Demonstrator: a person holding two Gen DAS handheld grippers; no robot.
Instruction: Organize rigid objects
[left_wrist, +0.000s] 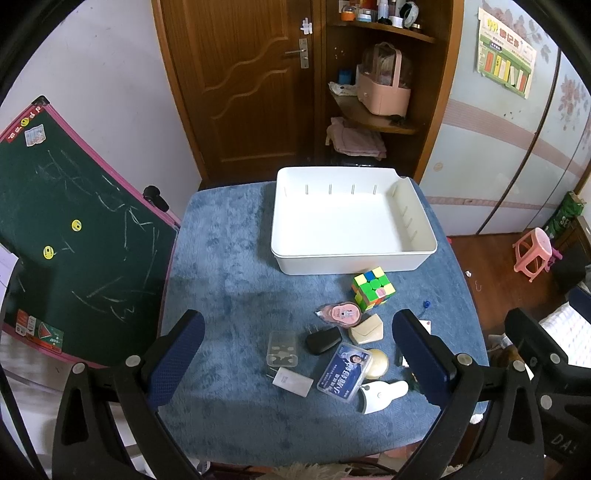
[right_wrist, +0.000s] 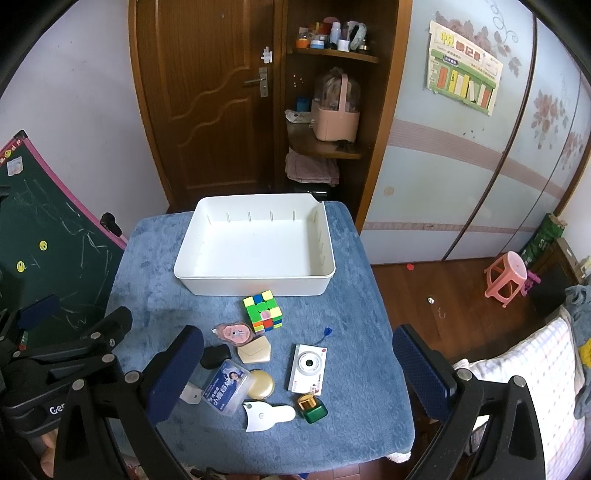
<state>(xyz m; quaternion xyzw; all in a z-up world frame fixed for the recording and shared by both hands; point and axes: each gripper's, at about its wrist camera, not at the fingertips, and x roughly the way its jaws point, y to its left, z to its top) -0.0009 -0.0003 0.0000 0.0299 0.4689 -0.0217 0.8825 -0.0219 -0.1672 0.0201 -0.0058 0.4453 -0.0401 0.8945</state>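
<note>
White storage bin (right_wrist: 255, 254) empty at far side of blue-covered table (right_wrist: 354, 332). Rubik's cube (right_wrist: 263, 311) just before bin's near wall. Nearer: pink tape dispenser (right_wrist: 234, 333), black charger (left_wrist: 323, 340), white camera (right_wrist: 307, 368), green bottle (right_wrist: 312, 408), blue card case (right_wrist: 226, 387). Left gripper (left_wrist: 297, 363) spread wide, holding nothing. Right gripper (right_wrist: 297, 373) likewise spread, empty, above the clutter.

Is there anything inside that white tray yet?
No. In the right wrist view the white tray shows only its bare floor, while the puzzle cube and the other small things sit on the blue cloth outside it.
</note>
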